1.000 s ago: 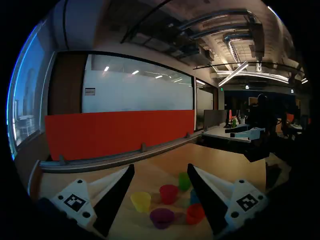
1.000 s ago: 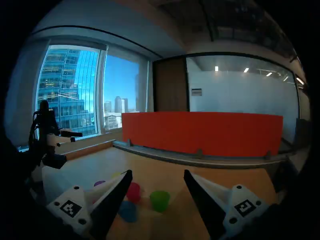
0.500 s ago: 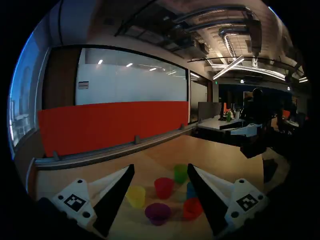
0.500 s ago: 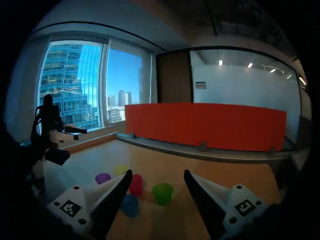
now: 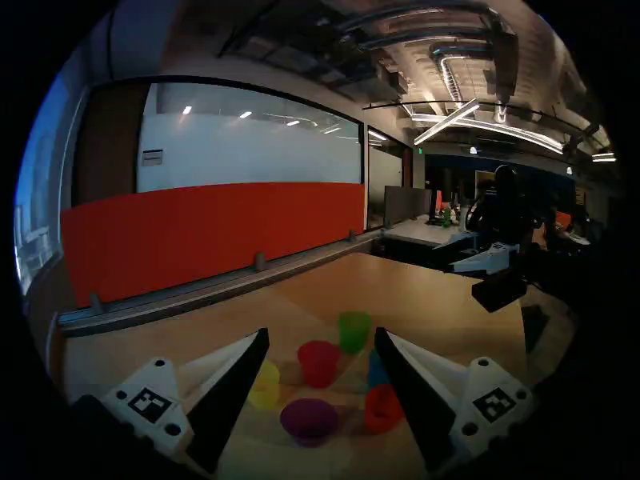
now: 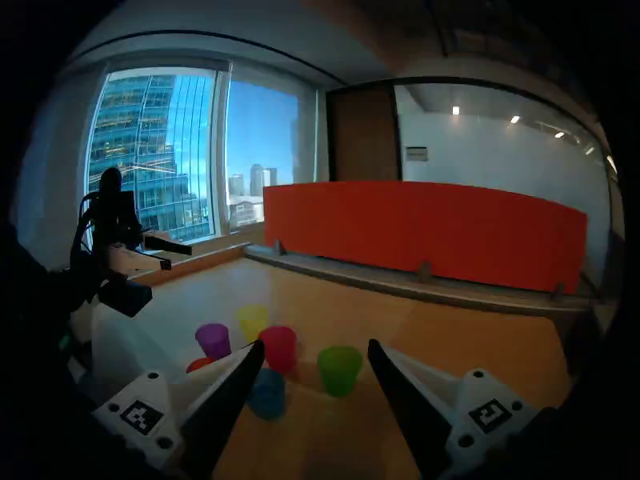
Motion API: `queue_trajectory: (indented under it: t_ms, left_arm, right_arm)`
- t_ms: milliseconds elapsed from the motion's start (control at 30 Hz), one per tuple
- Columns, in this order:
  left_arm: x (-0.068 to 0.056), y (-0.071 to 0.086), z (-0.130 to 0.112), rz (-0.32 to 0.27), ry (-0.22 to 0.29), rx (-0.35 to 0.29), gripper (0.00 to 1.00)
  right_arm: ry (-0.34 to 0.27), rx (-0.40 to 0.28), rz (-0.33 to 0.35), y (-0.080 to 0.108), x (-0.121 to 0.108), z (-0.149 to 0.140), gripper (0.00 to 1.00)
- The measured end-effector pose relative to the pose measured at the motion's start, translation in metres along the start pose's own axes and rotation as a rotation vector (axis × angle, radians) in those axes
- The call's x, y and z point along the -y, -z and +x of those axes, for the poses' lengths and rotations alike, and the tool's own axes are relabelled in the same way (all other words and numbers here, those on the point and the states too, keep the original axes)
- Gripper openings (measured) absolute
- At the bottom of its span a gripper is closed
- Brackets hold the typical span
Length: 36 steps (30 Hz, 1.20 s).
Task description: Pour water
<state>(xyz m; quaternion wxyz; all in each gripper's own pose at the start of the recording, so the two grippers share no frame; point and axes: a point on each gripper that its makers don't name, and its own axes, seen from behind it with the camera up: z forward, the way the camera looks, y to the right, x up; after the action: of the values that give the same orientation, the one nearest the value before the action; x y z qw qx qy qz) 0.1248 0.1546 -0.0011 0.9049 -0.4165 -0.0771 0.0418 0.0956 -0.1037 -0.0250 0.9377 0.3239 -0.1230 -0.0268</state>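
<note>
Left gripper [image 5: 320,331]: jaws wide apart, holding nothing, above a wooden table [image 5: 432,296]. Between the jaws stand a green cup [image 5: 354,330], a red cup [image 5: 318,362] and, nearest, a purple cup [image 5: 309,419]; a yellow cup [image 5: 266,384] is partly hidden by the left jaw, a blue cup [image 5: 376,368] and an orange cup [image 5: 382,406] by the right jaw. Right gripper [image 6: 314,344]: jaws likewise apart and empty, framing the same cluster, with the green cup toward its right jaw and the blue cup beside its left jaw. An orange partition [image 5: 216,224] runs beyond the jaws
</note>
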Motion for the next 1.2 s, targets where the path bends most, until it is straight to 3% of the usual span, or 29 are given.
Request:
queue_trajectory:
  t_ms: [400, 1200]
  left_arm:
    - [-0.010, -0.005, -0.020, -0.047, -0.028, 0.060, 0.98]
    - [-0.012, -0.018, -0.062, -0.085, -0.032, 0.147, 0.98]
  right_arm:
    - [0.083, 0.074, 0.069, -0.005, 0.011, -0.022, 1.00]
    - [0.144, 0.232, 0.177, -0.036, 0.025, -0.085, 1.00]
